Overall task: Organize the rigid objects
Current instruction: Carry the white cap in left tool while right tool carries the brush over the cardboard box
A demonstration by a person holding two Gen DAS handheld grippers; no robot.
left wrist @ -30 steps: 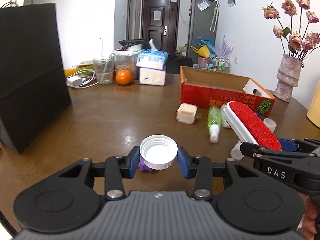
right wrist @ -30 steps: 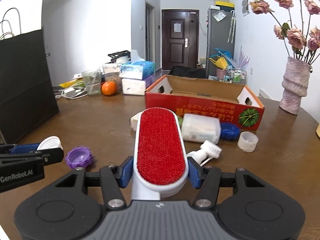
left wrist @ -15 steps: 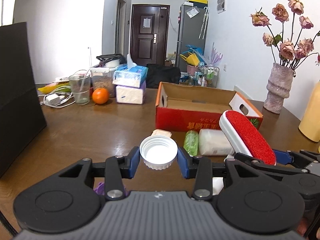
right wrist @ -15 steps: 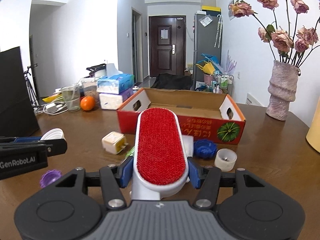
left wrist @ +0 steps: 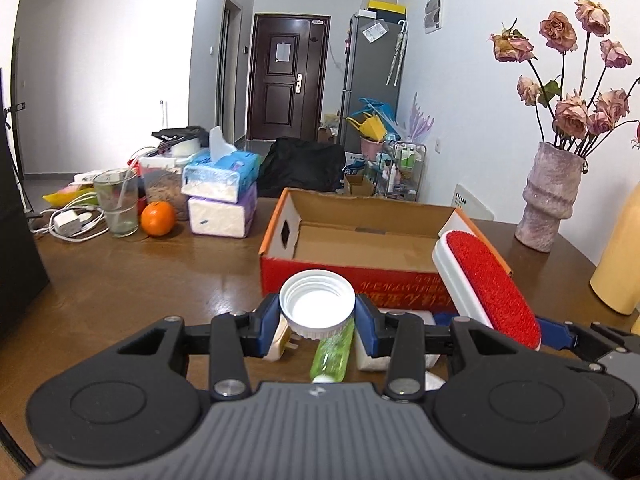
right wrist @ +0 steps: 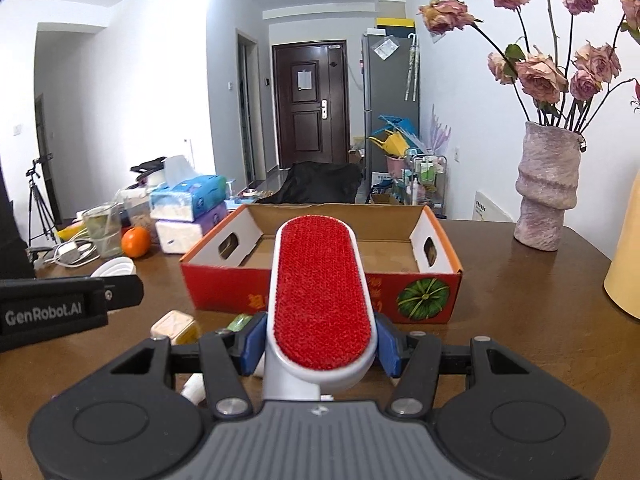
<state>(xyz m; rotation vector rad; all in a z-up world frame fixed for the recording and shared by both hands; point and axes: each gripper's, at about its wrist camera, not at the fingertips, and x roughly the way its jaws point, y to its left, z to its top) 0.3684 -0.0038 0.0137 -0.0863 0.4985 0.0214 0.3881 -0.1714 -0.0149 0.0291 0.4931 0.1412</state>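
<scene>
My left gripper [left wrist: 317,322] is shut on a white screw cap [left wrist: 317,303], held above the table just in front of the red cardboard box [left wrist: 352,280]. My right gripper [right wrist: 320,344] is shut on a white lint brush with a red pad [right wrist: 320,292], its head reaching over the near wall of the same open, empty box [right wrist: 424,296]. In the left wrist view the brush [left wrist: 490,284] shows at the right. On the table under the grippers lie a green bottle [left wrist: 331,354], a cream plug adapter [right wrist: 174,326] and a white block [left wrist: 368,358].
A vase of dried roses [left wrist: 550,196] stands right of the box, a yellow object [left wrist: 620,260] at the far right. Tissue packs [left wrist: 222,196], an orange [left wrist: 158,218], a glass [left wrist: 116,204] and a charger with cables [left wrist: 68,222] fill the back left. A black bag [left wrist: 16,240] stands left.
Both grippers have moved forward and a little up toward the red box, carrying the cap and the brush. The purple cap and other loose items have dropped below or out of view.
</scene>
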